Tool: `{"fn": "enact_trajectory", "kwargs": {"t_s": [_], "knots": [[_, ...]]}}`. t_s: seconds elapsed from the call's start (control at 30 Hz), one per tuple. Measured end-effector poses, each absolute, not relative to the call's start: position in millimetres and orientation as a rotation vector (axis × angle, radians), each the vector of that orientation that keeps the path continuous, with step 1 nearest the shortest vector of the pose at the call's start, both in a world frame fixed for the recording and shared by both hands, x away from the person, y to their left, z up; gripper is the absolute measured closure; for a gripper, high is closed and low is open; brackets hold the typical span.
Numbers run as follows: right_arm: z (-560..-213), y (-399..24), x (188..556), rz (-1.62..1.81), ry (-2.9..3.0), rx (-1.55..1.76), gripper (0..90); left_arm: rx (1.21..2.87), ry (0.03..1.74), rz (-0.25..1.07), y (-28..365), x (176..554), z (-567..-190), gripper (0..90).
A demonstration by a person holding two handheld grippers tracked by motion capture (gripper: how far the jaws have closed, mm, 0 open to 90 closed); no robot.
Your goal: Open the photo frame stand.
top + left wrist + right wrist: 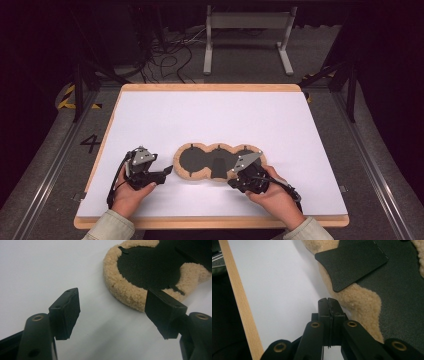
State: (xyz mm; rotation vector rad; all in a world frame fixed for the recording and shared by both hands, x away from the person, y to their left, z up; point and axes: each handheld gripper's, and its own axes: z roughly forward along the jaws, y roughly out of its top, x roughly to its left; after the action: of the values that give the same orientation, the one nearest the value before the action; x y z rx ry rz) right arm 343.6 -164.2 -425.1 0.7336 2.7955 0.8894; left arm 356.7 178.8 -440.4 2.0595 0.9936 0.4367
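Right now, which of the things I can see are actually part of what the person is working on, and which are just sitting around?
Part of the job:
- fleecy tan pad with black centre
- left gripper, jaws open beside the pad
- right gripper, jaws shut at the pad's fleecy edge
- white tabletop it lies on

Just there:
- grey metal stand behind the table
- loose cables on the floor

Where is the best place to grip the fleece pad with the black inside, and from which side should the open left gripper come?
Probably the fleece pad at its thick raised left rim, approached low from the left: that edge faces the open left gripper, and a jaw could slide under it.
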Motion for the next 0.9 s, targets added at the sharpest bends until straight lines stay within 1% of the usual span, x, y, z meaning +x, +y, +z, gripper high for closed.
{"fn": "enact_trajectory", "kwargs": {"t_s": [0.27, 0.43, 0.47, 0.7, 0.77, 0.9], "knots": [[-432.7, -165.3, 347.9, 0.942, 2.740, 0.792, 90.0, 2.072, 0.990, 0.432, 178.5, 357.9, -441.6, 29.4], [-436.2, -163.1, 349.6, 0.949, 2.753, 0.797, 90.0, 2.061, 1.006, 0.399, 177.5, 357.7, -442.3, 29.5], [-435.3, -162.9, 349.5, 0.963, 2.745, 0.802, 90.0, 2.057, 1.009, 0.381, 177.4, 357.7, -441.7, 29.5], [-425.0, -167.5, 351.2, 1.084, 2.653, 0.818, 90.0, 2.060, 1.004, 0.383, 175.5, 357.3, -442.1, 29.5], [-420.3, -169.7, 352.8, 1.130, 2.618, 0.813, 88.8, 2.065, 1.001, 0.392, 175.5, 357.3, -442.0, 29.3], [-416.7, -171.8, 354.4, 1.172, 2.566, 0.830, 90.0, 2.067, 0.995, 0.390, 175.2, 357.3, -441.9, 29.0]]}}
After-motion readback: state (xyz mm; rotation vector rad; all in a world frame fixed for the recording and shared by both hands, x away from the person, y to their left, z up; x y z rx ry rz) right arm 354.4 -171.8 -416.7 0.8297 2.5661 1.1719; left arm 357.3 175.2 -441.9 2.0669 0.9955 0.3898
